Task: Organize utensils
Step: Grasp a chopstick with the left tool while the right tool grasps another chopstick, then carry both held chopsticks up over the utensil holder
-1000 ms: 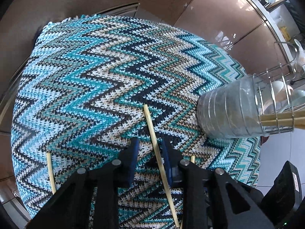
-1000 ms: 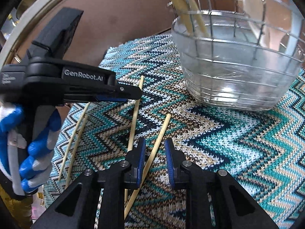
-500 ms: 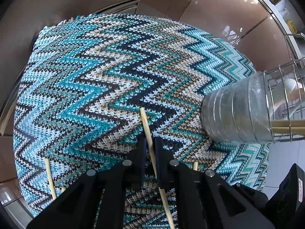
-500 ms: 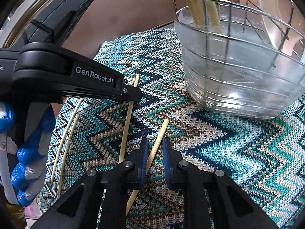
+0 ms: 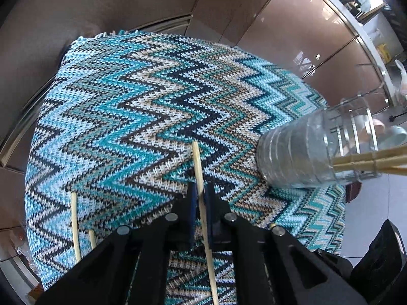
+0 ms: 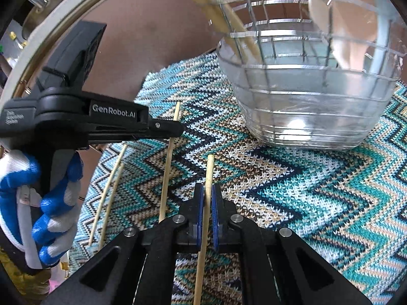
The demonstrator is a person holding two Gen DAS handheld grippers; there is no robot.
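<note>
My left gripper (image 5: pixel 200 190) is shut on a bamboo chopstick (image 5: pixel 197 162) over the zigzag knitted mat (image 5: pixel 127 106). My right gripper (image 6: pixel 207 190) is shut on another bamboo chopstick (image 6: pixel 209 170). In the right wrist view the left gripper (image 6: pixel 175 129) shows from the side, holding its chopstick (image 6: pixel 168 167). The wire utensil basket with a clear liner (image 6: pixel 305 96) stands on the mat at the right; it also shows in the left wrist view (image 5: pixel 305 152), with several chopsticks (image 5: pixel 368 160) in it. A pale spoon (image 6: pixel 338 25) is inside it.
Two more chopsticks lie on the mat to the left, in the left wrist view (image 5: pixel 74 226) and the right wrist view (image 6: pixel 106 193). Brown cabinet fronts (image 5: pixel 292 25) stand beyond the mat. A gloved hand (image 6: pixel 38 203) holds the left gripper.
Both grippers have closed, each on its own chopstick. Both chopsticks now look raised a little off the mat.
</note>
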